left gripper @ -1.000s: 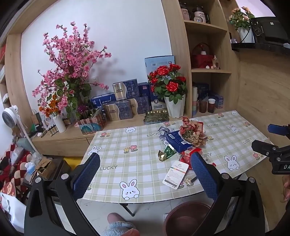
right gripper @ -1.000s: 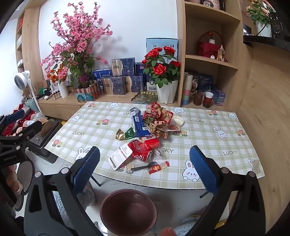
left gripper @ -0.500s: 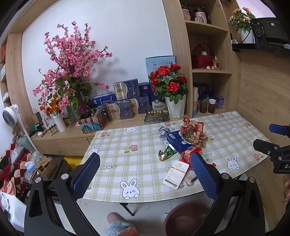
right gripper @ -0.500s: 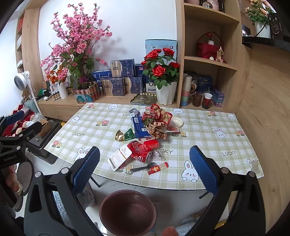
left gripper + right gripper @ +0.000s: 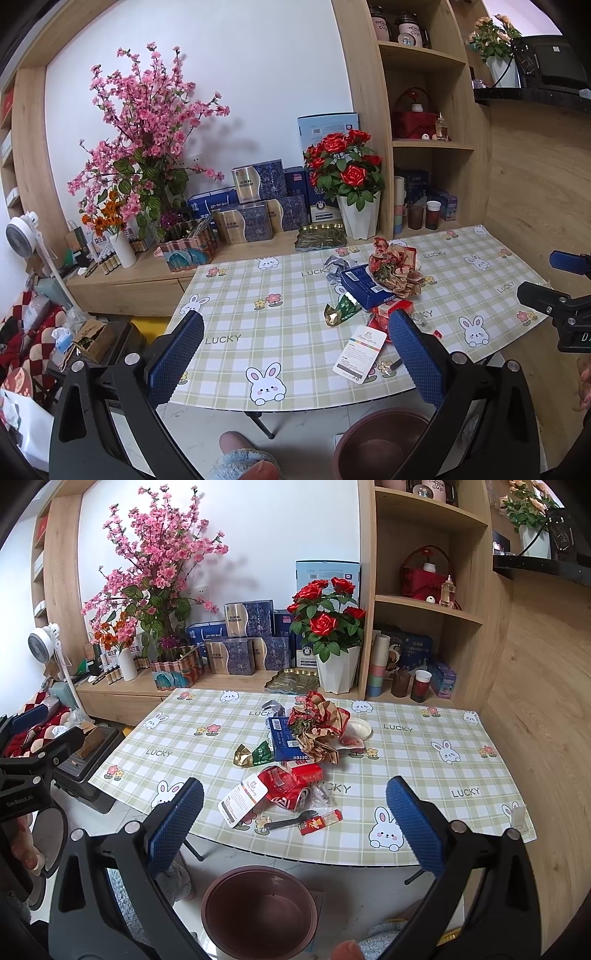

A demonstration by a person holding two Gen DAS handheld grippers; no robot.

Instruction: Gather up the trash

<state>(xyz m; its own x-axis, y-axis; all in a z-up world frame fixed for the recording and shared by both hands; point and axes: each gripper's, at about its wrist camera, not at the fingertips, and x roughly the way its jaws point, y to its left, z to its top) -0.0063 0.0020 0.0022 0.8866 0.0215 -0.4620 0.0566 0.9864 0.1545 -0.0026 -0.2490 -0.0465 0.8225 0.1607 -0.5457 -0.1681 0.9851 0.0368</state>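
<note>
A pile of trash lies mid-table: crumpled red and brown wrapping (image 5: 319, 725), a blue coffee box (image 5: 286, 738), a crushed red can (image 5: 284, 788), a white card (image 5: 242, 799), a green-gold wrapper (image 5: 251, 755), a black spoon (image 5: 286, 821) and a small red packet (image 5: 319, 821). A brown bin (image 5: 260, 910) stands on the floor below the table's front edge. My right gripper (image 5: 293, 819) is open, held before the table above the bin. My left gripper (image 5: 295, 349) is open and empty, left of the pile (image 5: 391, 266).
The table (image 5: 424, 760) has a checked bunny cloth. Behind it a wooden sideboard holds a rose pot (image 5: 334, 666), blue boxes (image 5: 247, 622), a pink blossom vase (image 5: 127, 662) and a tray. Shelves rise at the right. A fan (image 5: 46, 640) and clutter stand left.
Both grippers have drifted slightly; the views shift by a little. Nothing on the table has moved and both grippers stay open.
</note>
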